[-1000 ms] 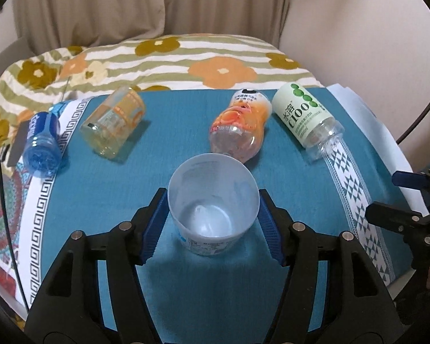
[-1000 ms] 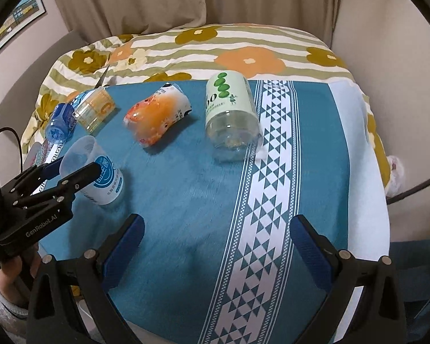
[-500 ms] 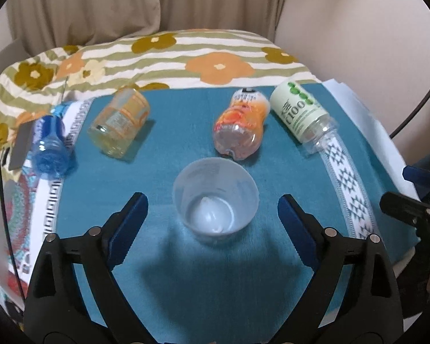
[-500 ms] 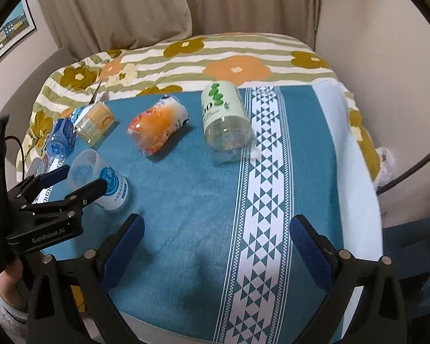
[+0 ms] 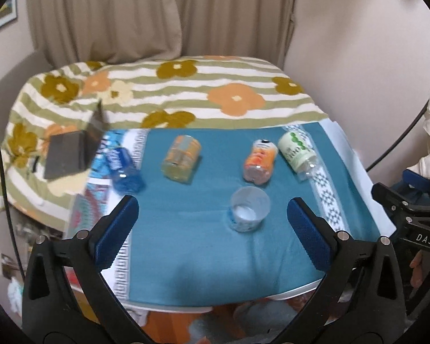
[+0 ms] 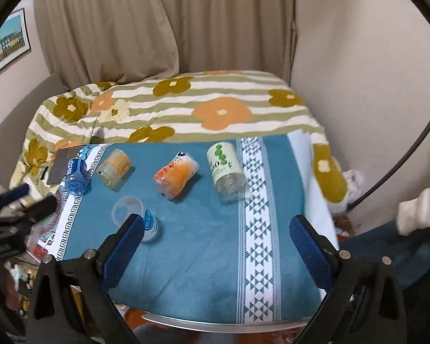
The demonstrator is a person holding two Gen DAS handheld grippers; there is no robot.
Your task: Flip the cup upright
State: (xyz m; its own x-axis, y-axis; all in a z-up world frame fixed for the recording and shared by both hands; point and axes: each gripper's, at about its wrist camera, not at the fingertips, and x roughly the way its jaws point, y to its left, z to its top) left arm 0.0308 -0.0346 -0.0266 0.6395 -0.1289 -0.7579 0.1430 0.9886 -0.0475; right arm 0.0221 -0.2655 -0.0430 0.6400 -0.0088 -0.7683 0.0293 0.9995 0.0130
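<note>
A clear plastic cup [image 5: 248,212] with a blue label stands upright, mouth up, on the teal cloth [image 5: 203,252]. It also shows in the right wrist view [image 6: 134,215], partly behind my right finger. My left gripper [image 5: 212,223] is open and empty, pulled back near the table's front edge, well apart from the cup. My right gripper [image 6: 215,240] is open and empty, also back over the front edge. The left gripper's body shows at the left of the right wrist view [image 6: 23,206].
Several bottles lie on their sides at the back of the cloth: a blue one [image 5: 121,169], a yellow one [image 5: 182,157], an orange one [image 5: 259,160] and a green-labelled one [image 5: 296,150]. A dark box [image 5: 71,152] sits on the floral blanket [image 5: 186,91].
My left gripper opened, let go of the cup and drew back and up. The cup stays standing. My right gripper also drew back from the table.
</note>
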